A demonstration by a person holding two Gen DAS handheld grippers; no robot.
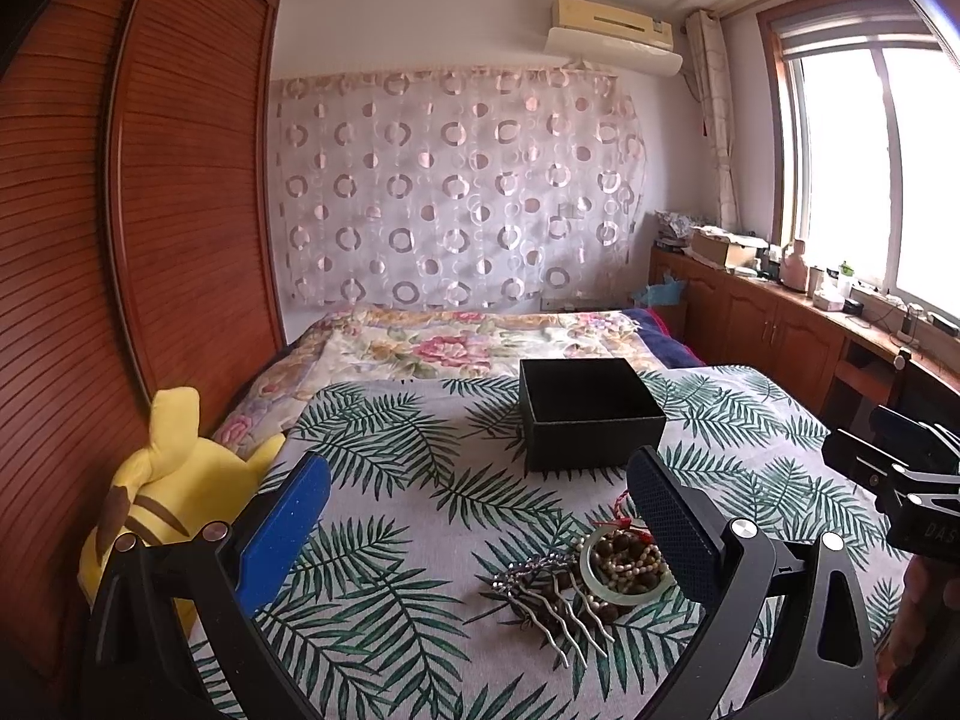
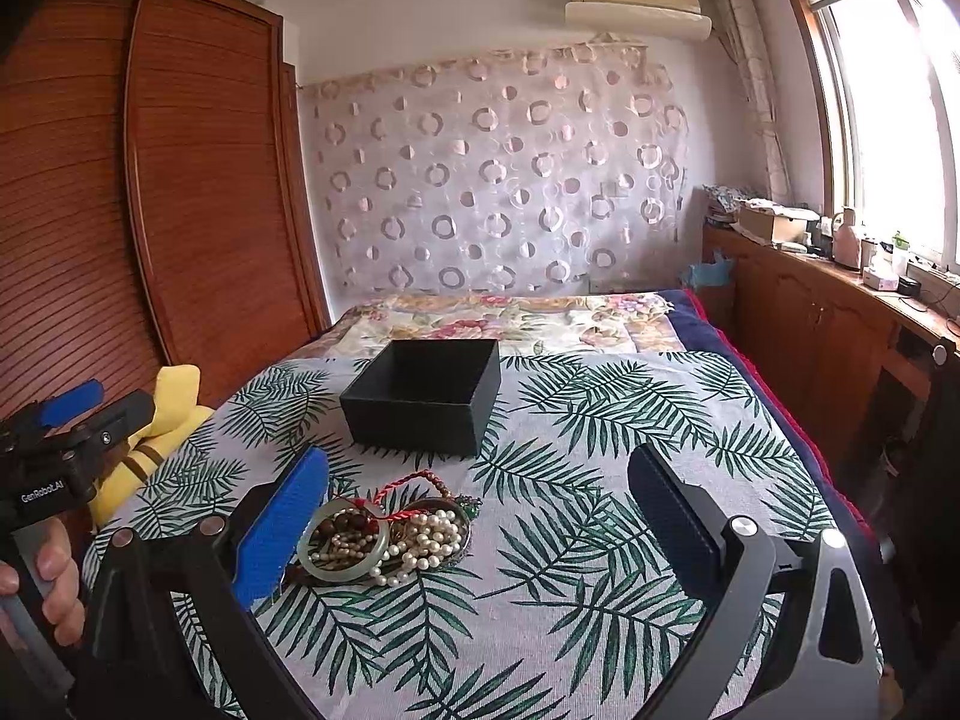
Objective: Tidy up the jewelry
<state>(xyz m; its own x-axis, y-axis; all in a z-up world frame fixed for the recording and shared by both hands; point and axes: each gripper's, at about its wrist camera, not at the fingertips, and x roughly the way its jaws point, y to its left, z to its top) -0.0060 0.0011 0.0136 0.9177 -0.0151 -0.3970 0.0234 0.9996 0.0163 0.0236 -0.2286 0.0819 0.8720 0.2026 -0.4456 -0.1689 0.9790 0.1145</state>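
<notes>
My left tongs (image 1: 480,516) stand wide apart and empty above the bed, and my right tongs (image 2: 480,510) are just as wide and empty. The jewelry pile (image 2: 387,534) lies on the leaf-print bedspread (image 2: 600,480) beside the blue pad of the right tongs, near the inner face of the left tongs' right finger. The black box (image 2: 423,414) sits open just beyond the pile.

I judge nothing is picked yet. I'd take one piece at a time, starting with whatever lies loose on top. The pale green bangle (image 2: 342,546) is rigid, so I'd close across its rim, lift slowly and watch for strands dragging along. The bedspread is soft, so I'd come down lightly.

The pile is tangled: white pearl strands (image 2: 429,540), dark brown beads (image 1: 627,546) inside the bangle, a red cord (image 2: 402,489), and a silver hair comb (image 1: 558,606) with wavy prongs on its near-left side.
</notes>
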